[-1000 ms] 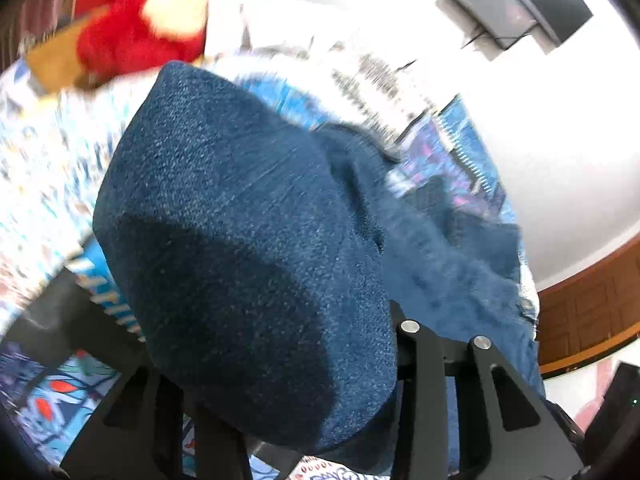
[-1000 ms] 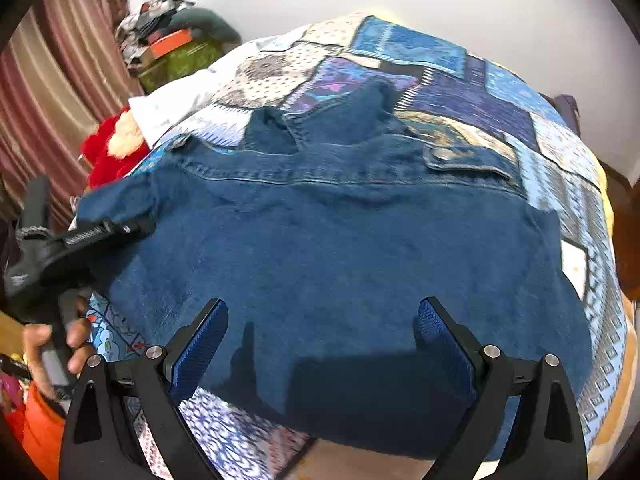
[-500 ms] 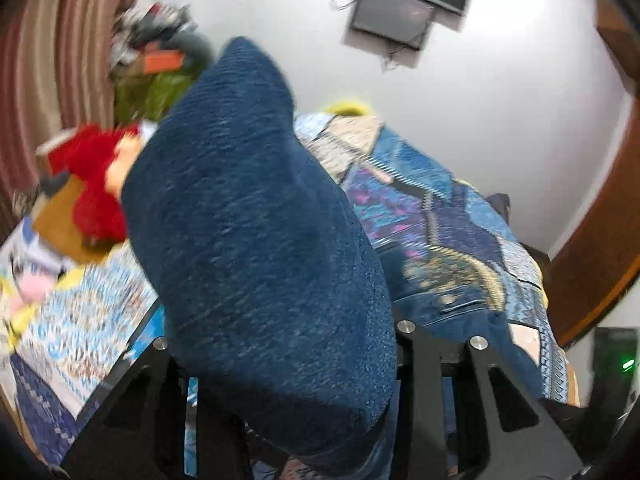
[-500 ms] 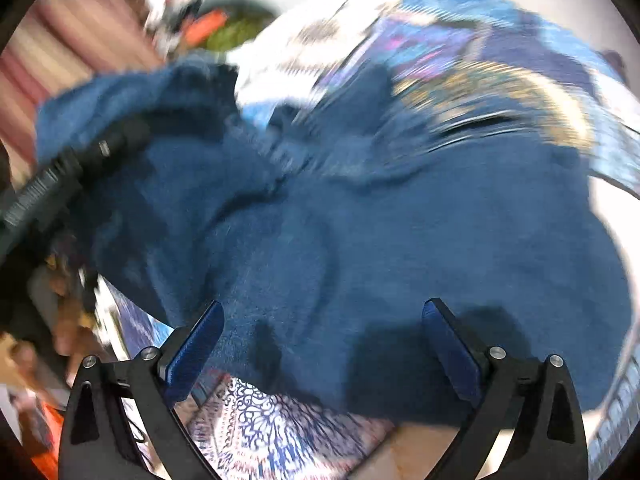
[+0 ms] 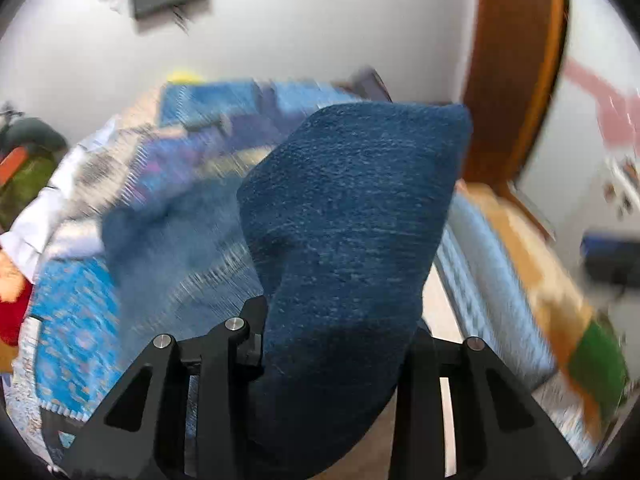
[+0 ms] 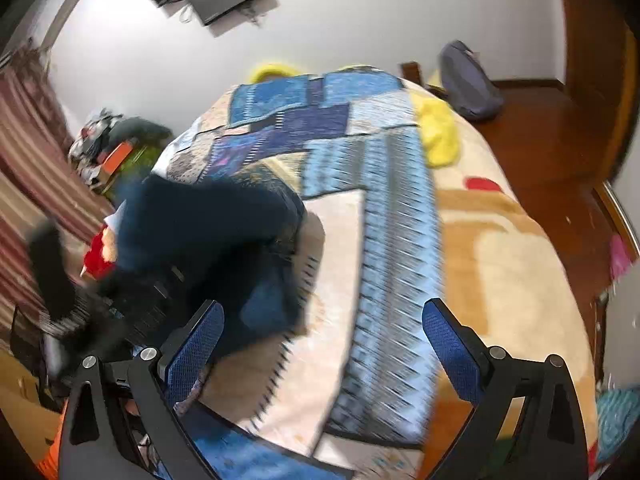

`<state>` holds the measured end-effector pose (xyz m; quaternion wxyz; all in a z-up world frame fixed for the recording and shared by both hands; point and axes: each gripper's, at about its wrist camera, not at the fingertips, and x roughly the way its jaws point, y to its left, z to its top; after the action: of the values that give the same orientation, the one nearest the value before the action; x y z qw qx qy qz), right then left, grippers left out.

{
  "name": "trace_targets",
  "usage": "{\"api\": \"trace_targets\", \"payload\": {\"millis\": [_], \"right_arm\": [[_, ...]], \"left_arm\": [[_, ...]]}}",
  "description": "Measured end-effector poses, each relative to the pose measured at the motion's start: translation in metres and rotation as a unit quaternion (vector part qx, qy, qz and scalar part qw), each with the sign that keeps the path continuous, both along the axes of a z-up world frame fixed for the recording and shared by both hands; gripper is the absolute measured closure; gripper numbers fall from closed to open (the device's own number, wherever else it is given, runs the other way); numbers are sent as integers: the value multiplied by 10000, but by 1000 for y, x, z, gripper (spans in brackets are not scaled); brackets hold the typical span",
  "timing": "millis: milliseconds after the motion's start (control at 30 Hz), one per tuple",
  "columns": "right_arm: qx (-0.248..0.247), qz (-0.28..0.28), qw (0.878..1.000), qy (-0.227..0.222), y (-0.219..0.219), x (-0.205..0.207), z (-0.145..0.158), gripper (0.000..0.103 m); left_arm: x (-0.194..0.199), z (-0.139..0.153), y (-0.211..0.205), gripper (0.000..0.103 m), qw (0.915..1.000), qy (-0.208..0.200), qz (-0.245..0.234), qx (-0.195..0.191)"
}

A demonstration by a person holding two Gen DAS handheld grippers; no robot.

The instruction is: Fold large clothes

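Patchwork blues fill the bed [image 6: 384, 216], and the denim jacket [image 5: 352, 240] is up off it, bunched at its left side in the right wrist view. Left tongs [image 5: 332, 344] are clamped on a thick fold of that denim, carrying it across; this looks like the first fold-over. Right tongs [image 6: 320, 344] hang wide and empty above the quilt. Next call: lay that fold flat, edges aligned, right tongs pinning.
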<state>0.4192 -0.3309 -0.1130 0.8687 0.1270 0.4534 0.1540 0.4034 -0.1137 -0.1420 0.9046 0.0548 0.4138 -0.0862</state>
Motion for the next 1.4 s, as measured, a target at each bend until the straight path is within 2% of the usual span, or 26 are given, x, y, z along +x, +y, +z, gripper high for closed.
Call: {"api": "trace_targets", "payload": {"millis": [67, 100, 200, 267, 333, 367, 400, 567, 733, 833, 933, 1100, 1167, 1267, 1400], "right_arm": [[28, -63, 10000, 55, -12, -9, -3, 4], [32, -68, 9999, 85, -16, -11, -5, 4], [2, 8, 9999, 130, -15, -17, -8, 4], [-5, 78, 9999, 114, -10, -19, -7, 4], [72, 183, 9998, 45, -3, -21, -2, 4], [118, 241, 9996, -2, 1, -22, 2, 4], [164, 305, 9994, -61, 7, -21, 7, 4], [257, 682, 9968, -326, 47, -12, 29, 3], [236, 1127, 9928, -321, 96, 2, 32, 0], [134, 1317, 9911, -106, 120, 10, 14, 0], [32, 1410, 9893, 375, 134, 20, -18, 0], [-321, 1308, 9866, 926, 117, 28, -67, 0], [-202, 1333, 9851, 1064, 104, 25, -77, 0], [16, 1307, 9825, 1330, 84, 19, -90, 0], [53, 1300, 9818, 1384, 68, 7, -94, 0]], "left_arm": [[-11, -9, -9, 68, 9987, -50, -198, 464], [-17, -10, -9, 67, 9982, -37, -240, 554], [-27, -8, -3, 66, 9969, 102, -338, 697], [-34, -3, 4, 61, 9967, 149, -361, 707], [-42, -2, 13, 37, 9973, 266, -397, 560], [-48, 2, 22, 22, 9979, 370, -476, 249], [-53, 5, 29, 19, 9979, 396, -510, 46], [-73, 35, 77, 18, 9983, 333, -178, -439], [-77, 49, 132, 7, 9964, 123, 536, -642], [-68, 35, 159, 6, 9930, 292, 905, -697], [-57, -5, 168, 6, 9883, 924, 1046, -611], [-63, -36, 172, 0, 9828, 1056, 1032, -1113], [-67, -44, 171, 0, 9813, 1084, 1001, -1233], [-72, -48, 168, 0, 9827, 1057, 906, -1222], [-79, -48, 165, 0, 9854, 988, 830, -1110]]}}
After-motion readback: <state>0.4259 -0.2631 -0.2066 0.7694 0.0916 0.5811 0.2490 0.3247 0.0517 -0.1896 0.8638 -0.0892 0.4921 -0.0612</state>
